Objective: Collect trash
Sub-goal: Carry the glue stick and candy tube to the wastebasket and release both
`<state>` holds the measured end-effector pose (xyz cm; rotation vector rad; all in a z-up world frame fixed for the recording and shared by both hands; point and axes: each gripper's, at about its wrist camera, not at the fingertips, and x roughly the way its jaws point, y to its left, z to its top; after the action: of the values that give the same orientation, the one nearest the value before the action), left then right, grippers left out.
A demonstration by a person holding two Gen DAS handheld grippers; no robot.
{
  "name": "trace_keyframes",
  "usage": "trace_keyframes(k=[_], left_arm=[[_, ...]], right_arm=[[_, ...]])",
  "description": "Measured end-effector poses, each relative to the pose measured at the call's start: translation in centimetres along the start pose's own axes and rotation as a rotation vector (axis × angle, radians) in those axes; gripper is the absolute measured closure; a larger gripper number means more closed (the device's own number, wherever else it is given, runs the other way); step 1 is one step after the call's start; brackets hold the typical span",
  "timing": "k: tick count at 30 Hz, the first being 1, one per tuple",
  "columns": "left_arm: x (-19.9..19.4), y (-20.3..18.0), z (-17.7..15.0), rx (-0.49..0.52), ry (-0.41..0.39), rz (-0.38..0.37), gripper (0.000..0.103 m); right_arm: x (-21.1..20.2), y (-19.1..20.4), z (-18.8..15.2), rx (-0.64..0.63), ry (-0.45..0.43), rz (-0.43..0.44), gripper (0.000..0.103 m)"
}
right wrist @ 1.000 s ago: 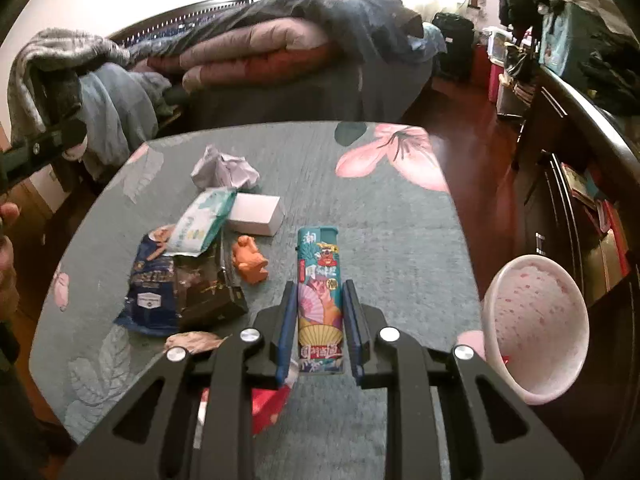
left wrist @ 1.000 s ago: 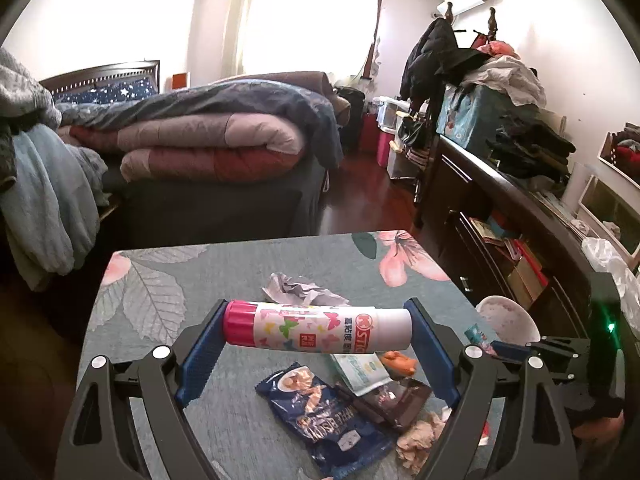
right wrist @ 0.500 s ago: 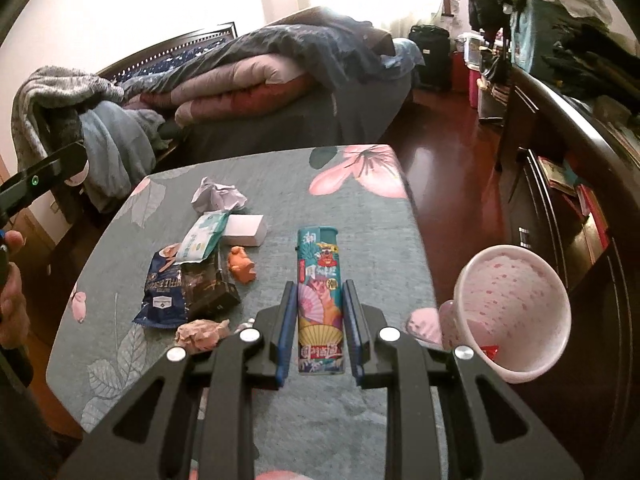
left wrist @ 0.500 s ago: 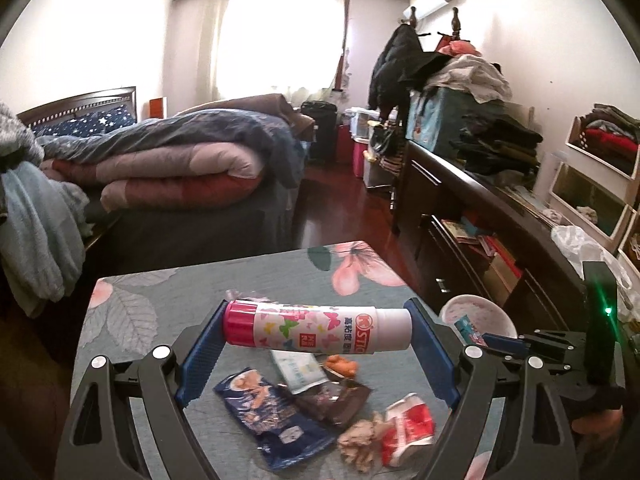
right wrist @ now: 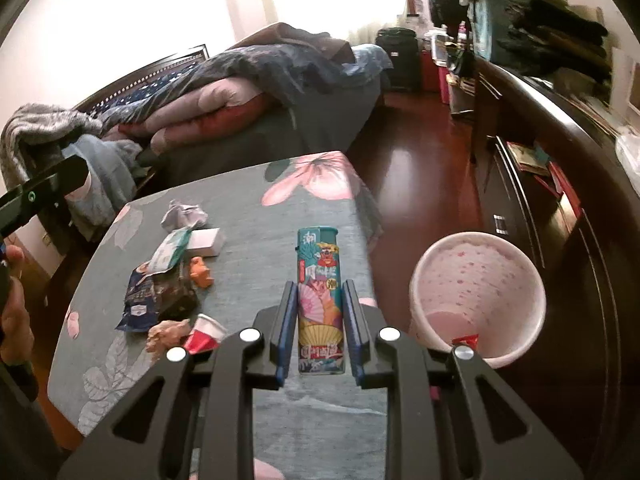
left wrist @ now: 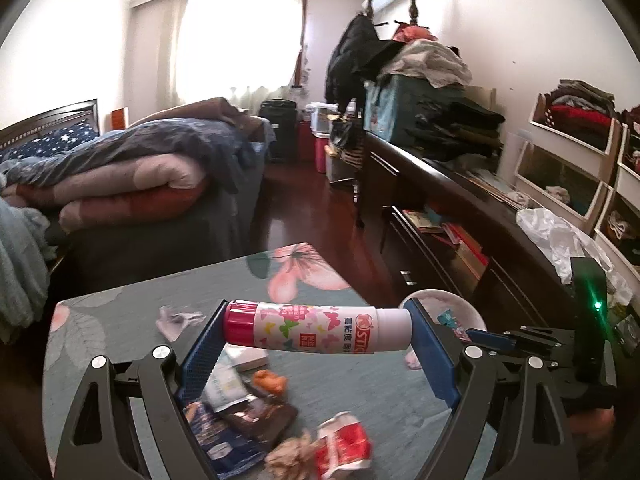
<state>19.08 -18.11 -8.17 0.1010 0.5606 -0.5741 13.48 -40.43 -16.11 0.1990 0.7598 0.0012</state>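
Left gripper [left wrist: 318,332] tilted down over the table [right wrist: 256,216], clamping a glue stick [left wrist: 318,330] crosswise, right gripper [right wrist: 318,320] angled down at the table's right edge, pinching a lighter [right wrist: 320,300] lengthwise

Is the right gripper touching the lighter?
Touching. The right wrist view shows the right gripper with both blue pads pressed flat against the lighter, one on each side, no gap, holding it above the table.

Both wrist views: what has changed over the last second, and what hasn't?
Both cameras pulled back and up from the table: the litter sits lower in the left view, and the pink bin shows more fully in the right view. Nothing was taken or released. The left gripper still holds the glue stick endwise; the right gripper still clamps the lighter.
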Motion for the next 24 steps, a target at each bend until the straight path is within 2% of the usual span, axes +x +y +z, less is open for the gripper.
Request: trace_keyframes(k=[13,24], left_arm=[[4.3,-5.3,1.1,0.066,0.038,-0.088,0.017],[8.7,-9.1,2.0,0.123,0.078,-0.165,0.017]], right_arm=[[-0.6,-6.3,-0.6,0.107,-0.025,-0.066,0.079],[0.5,-11.3,-0.9,0.202,-0.026,-0.134,0.079]])
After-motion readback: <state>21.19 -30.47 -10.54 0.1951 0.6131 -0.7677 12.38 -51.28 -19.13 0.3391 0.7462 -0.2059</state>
